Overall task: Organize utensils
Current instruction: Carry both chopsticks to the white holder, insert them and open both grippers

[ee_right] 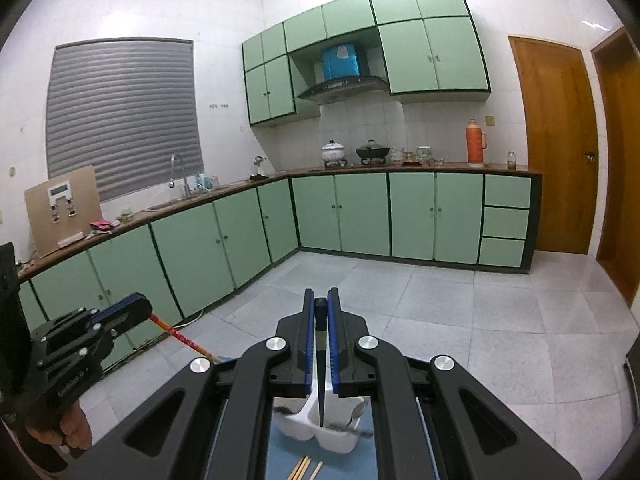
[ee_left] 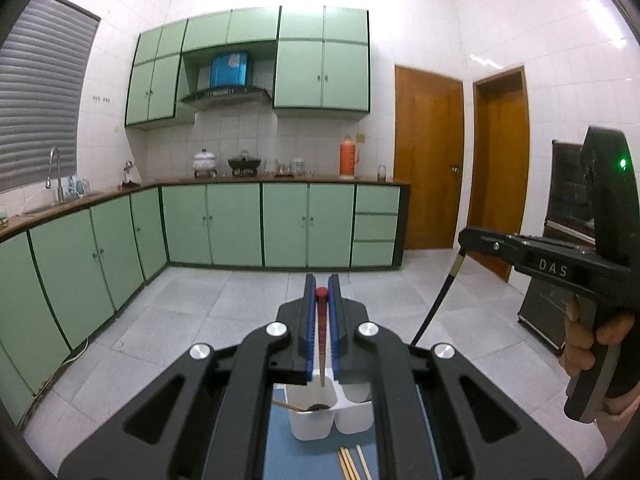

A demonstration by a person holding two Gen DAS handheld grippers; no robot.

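The left hand-held gripper (ee_left: 321, 300) is closed narrow on a chopstick with a red end (ee_left: 321, 320). The stick is pinched between the two blue pads, its red tip at the front of the fingers, and its pale wooden end hangs down over the white utensil holder (ee_left: 310, 420). In the right wrist view the same gripper (ee_right: 138, 308) appears at the lower left, held by a hand (ee_right: 70, 432), and the red chopstick (ee_right: 180, 338) slants down from its fingers toward the holder.

The right hand-held gripper (ee_right: 320, 304) is also closed narrow, holding a black chopstick (ee_right: 321, 360). The thick end of the stick sits between the blue pads and its thin point goes down just above the white utensil holder (ee_right: 316, 436), over the wall between its compartments. In the left wrist view this gripper (ee_left: 464, 236) is to the right of the holder, and the black chopstick (ee_left: 436, 304) hangs from its tip, slanting down toward the holder. A hand (ee_left: 588, 340) grips its handle.

The holder stands on a blue mat (ee_left: 280, 452) on the desk. In its left compartment lies a dark-headed utensil with a pale handle (ee_left: 304, 407). Several plain wooden chopsticks (ee_left: 352, 462) lie on the mat just in front of the holder. Behind the holder, well apart, are green kitchen cabinets (ee_left: 240, 224).
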